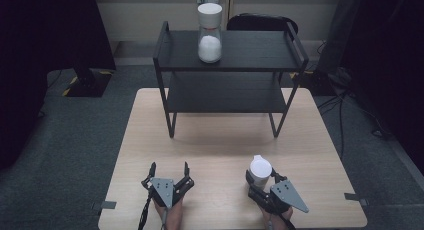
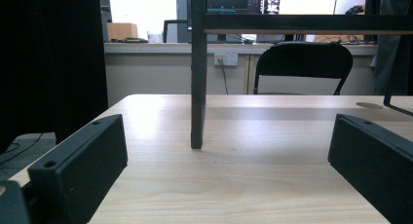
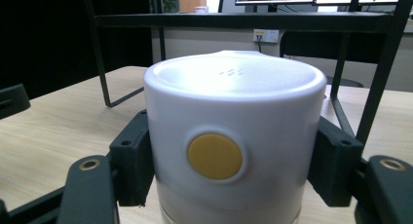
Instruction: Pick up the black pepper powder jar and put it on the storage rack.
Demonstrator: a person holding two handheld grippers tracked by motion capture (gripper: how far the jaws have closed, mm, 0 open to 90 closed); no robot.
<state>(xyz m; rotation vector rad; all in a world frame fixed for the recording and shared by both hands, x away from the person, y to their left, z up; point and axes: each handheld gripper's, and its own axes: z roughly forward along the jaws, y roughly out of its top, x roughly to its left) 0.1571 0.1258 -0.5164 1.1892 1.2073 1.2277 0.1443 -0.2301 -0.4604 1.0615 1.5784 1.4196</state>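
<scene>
I see a light wooden table [image 1: 150, 140] standing on grey carpet [image 1: 65, 140]. Toward its far half stands a black two-tier metal rack [image 1: 240, 90]. On the rack's top shelf, left of centre, a clear jar [image 1: 209, 32] with a white lid stands upright, white contents filling its lower part. Beyond the table a black chair [image 2: 304, 68] sits against a pale wall, where I make out a power socket [image 2: 225, 59]. Dark curtains [image 1: 40, 40] hang on the left.

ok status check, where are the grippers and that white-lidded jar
Right gripper shut on the white-lidded jar, near table edge. Left gripper open, empty, resting on the table. Black shelf rack ahead, second jar on its top tier.
</scene>
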